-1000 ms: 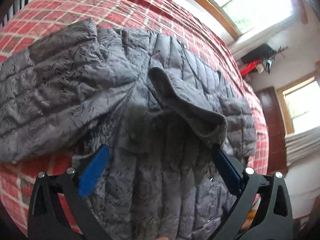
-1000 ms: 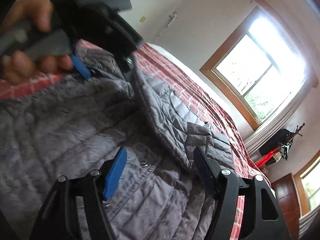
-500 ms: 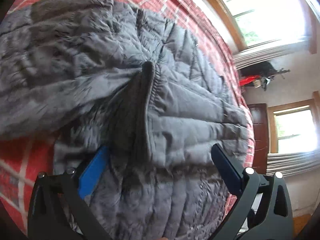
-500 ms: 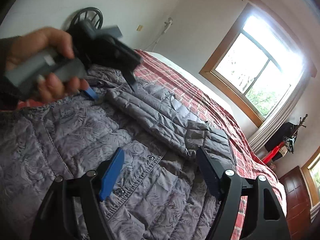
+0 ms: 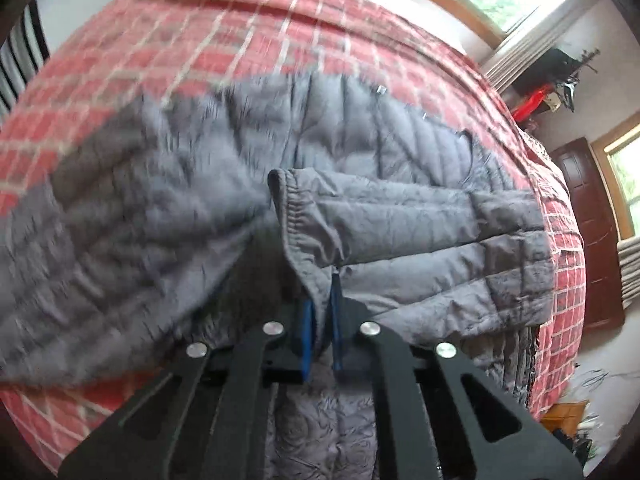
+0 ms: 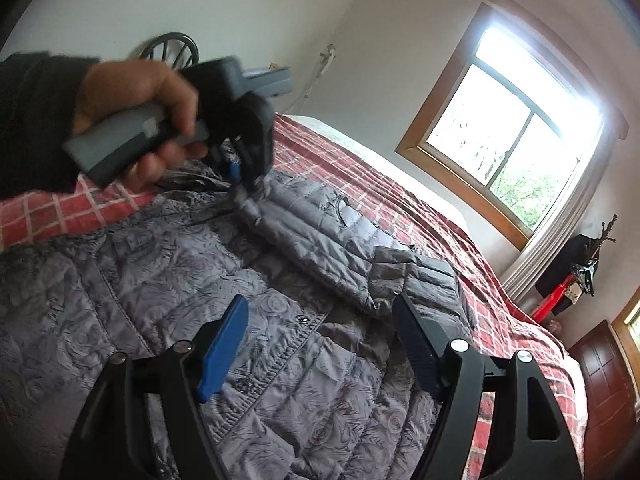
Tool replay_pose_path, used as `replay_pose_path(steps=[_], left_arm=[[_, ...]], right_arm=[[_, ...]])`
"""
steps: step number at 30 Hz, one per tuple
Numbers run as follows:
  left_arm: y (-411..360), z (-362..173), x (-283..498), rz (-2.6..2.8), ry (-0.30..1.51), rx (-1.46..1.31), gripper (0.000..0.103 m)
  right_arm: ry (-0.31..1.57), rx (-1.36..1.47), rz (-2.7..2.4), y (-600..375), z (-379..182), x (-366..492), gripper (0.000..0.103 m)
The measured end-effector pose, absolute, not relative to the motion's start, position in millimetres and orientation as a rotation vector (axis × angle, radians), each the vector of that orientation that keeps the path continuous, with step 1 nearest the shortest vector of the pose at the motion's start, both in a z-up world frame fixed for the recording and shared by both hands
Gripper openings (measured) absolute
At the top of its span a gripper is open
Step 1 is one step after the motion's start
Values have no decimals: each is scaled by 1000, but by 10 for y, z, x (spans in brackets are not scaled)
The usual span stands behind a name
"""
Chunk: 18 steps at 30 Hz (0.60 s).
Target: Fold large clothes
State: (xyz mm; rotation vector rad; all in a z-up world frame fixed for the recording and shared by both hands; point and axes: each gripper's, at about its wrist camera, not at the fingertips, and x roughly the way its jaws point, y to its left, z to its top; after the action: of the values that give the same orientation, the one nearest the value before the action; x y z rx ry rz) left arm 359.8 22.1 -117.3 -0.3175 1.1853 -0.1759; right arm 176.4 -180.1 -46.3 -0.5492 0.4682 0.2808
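Note:
A grey quilted jacket (image 5: 400,152) lies spread on the bed, lining side up near me. Its sleeve (image 5: 400,220) is folded across the body. My left gripper (image 5: 321,292) is shut on the sleeve's elastic cuff (image 5: 292,216), with the cuff edge pinched between the blue pads. In the right wrist view a hand (image 6: 136,104) holds that left gripper (image 6: 240,184) at the sleeve end (image 6: 256,208). My right gripper (image 6: 320,304) hovers open over the jacket's snap-button front (image 6: 280,352), with nothing between its fingers.
A red plaid bedcover (image 5: 240,32) shows around the jacket. A wood-framed window (image 6: 512,136) is behind the bed. A dark wooden door (image 5: 588,232) and a stand with black and red items (image 6: 568,280) are to the right.
The left gripper's jaws went from wide open to shut on the sleeve cuff, and the hand drew back and up with it. The right gripper stayed nearly still.

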Motion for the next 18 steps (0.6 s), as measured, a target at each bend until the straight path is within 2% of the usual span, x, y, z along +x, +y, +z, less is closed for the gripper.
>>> replay_pose_path(steps=[8, 11, 12, 13, 15, 16, 17, 18], left_arm=[[582, -1107, 3856, -129, 1153, -344, 5], [679, -1374, 3853, -133, 1208, -369, 7], [703, -1494, 3857, -139, 1226, -377, 9], [723, -1566, 3848, -142, 1231, -389, 18], [793, -1635, 3804, -169, 1217, -448, 22], [830, -1608, 3772, -186, 1204, -471, 36], [859, -1561, 3728, -203, 1186, -485, 61], [887, -1511, 3682, -216, 1165, -495, 73]], right_arm=[[474, -600, 323, -1655, -459, 1957, 75], [513, -580, 358, -1624, -415, 2261, 75], [525, -571, 364, -1614, -397, 2346, 78], [537, -551, 370, -1609, -373, 2470, 79], [564, -527, 367, -1599, -359, 2682, 80], [584, -522, 366, -1588, -374, 2787, 81], [604, -523, 363, -1571, -396, 2882, 82], [614, -537, 348, -1537, -429, 2979, 82]])
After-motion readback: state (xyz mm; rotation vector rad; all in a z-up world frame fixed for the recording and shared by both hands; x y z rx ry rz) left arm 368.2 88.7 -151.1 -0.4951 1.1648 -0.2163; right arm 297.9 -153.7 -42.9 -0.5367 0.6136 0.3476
